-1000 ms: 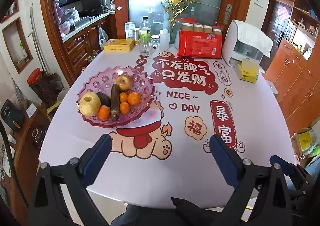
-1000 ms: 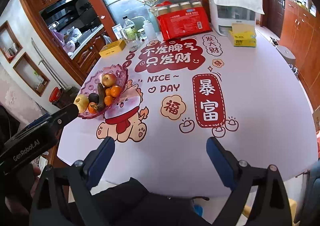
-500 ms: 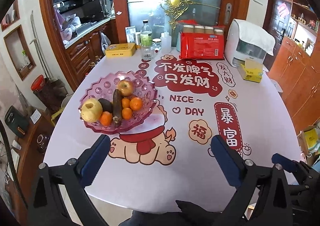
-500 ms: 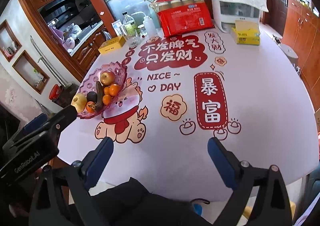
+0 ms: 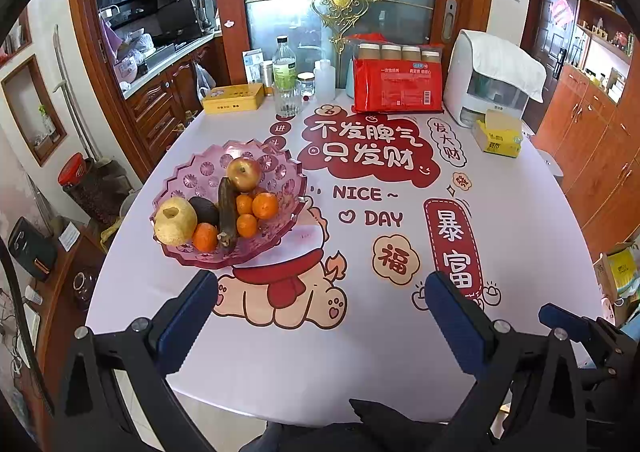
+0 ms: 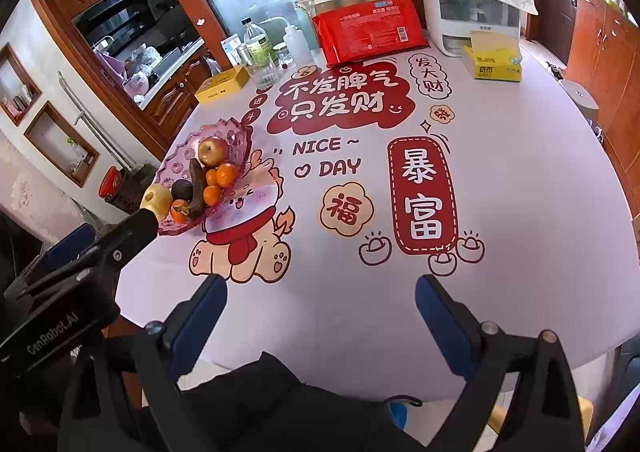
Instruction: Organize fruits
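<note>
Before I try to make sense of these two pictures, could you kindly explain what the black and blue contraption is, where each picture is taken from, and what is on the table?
A person holds a pair of hand tongs in each hand; a wide-angle camera on each looks forward along its two blue-padded fingers. One picture is from the left tongs, the other from the right tongs, which also shows the left tool at its lower left. Both are open and hold nothing. On the white printed tablecloth stands a pink scalloped plastic fruit bowl with a red apple, a yellow pear, several small oranges, a dark avocado-like fruit and a blackened banana. Bottles, boxes and a red package stand at the far edge.
</note>
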The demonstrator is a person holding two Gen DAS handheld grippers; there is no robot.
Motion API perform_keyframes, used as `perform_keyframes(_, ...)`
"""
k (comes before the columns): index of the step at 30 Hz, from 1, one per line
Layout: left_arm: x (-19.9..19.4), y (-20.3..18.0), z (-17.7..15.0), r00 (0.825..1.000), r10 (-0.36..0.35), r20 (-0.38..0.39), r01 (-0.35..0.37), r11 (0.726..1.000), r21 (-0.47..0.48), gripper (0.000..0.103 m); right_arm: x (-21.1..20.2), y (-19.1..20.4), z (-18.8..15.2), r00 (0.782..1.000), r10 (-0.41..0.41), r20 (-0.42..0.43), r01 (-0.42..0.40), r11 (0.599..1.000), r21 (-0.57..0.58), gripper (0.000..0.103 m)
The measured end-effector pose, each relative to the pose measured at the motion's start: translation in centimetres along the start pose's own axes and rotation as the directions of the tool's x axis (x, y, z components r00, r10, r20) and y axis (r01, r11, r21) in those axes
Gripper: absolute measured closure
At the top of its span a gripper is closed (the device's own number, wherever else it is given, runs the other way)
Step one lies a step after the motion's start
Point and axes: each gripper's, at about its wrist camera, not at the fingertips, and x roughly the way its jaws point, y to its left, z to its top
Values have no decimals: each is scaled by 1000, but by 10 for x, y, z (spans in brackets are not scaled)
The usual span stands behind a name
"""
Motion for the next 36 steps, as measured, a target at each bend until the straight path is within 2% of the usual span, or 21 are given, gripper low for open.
perform_keyframes(36,4,-2,1,1000,-11,-4,11,1000,10,1,2,-1,3,1000,-1,-4,1,1000,-1,7)
